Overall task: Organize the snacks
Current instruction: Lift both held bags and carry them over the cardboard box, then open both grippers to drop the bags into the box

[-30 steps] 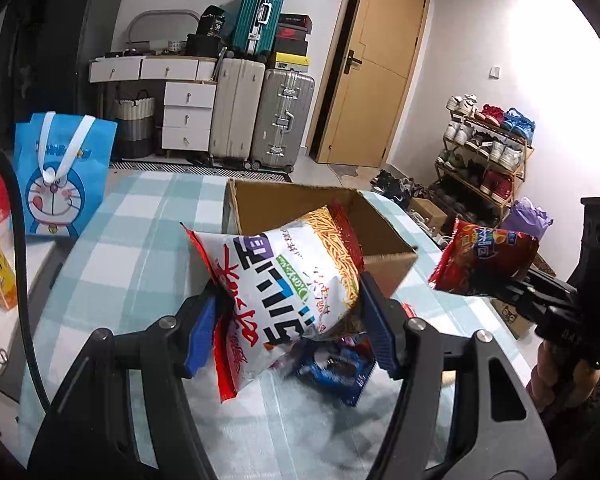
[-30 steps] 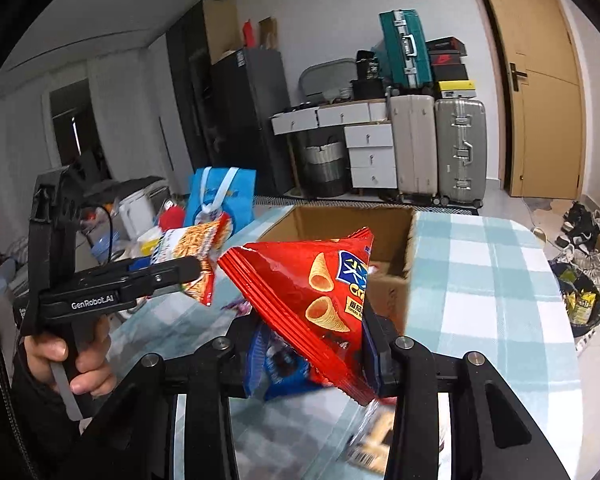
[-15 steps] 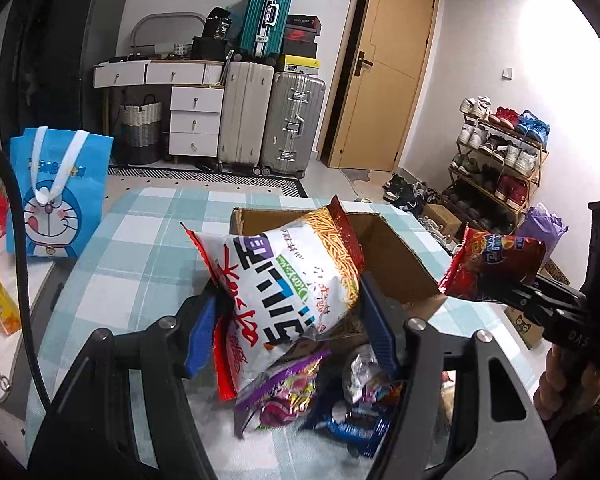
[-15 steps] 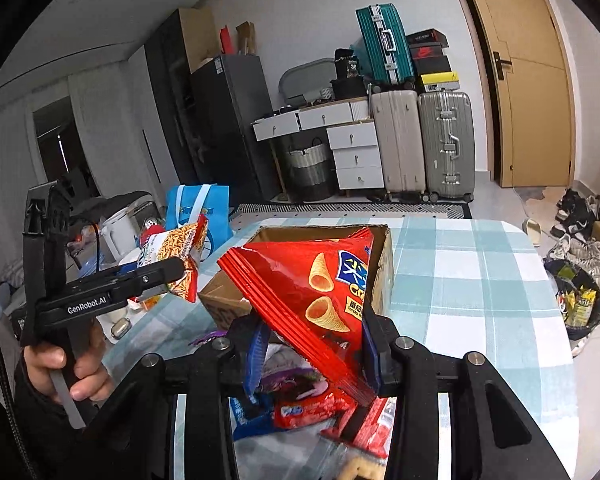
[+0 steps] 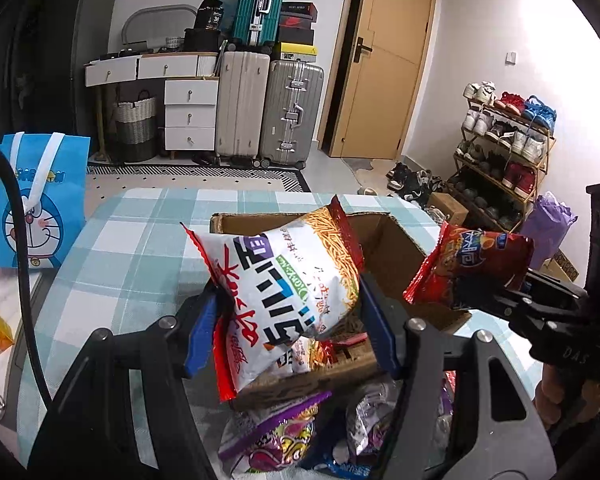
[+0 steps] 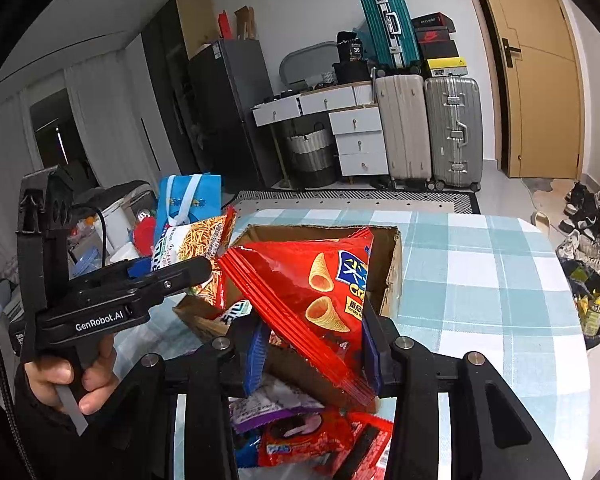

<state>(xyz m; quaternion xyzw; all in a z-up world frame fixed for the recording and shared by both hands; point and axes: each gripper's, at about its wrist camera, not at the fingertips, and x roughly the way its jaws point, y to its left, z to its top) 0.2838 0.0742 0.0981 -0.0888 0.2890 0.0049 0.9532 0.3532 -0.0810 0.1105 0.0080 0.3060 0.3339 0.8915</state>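
Grippers: two, one in each of the person's hands.
Held snack bags: two, one per gripper, both lifted above the table.
Cardboard box (image 5: 396, 236): one, open at the top, standing on the checked tablecloth (image 5: 140, 240); at least one packet lies inside it.
Loose snack pile (image 6: 300, 436): several packets lying on the cloth in front of the box, overlapping; the exact number cannot be told.
Left gripper (image 5: 288, 332): blue pads clenched on the lower part of the white noodle-snack bag (image 5: 288, 284), jaws parted only by the bag's thickness.
White noodle-snack bag position: tilted, its red-edged top over the near rim of the box.
Right gripper (image 6: 316, 348): clamped on the red cone-snack bag (image 6: 320, 292), jaws held apart by the bag alone.
Red cone-snack bag position: standing up between the fingers, in front of and just above the box's near wall.
Relation of the two: well apart, the left one at the box's left side, the right one at its right.
Blue cartoon tote bag (image 5: 36, 200): one, upright at the table's left edge.
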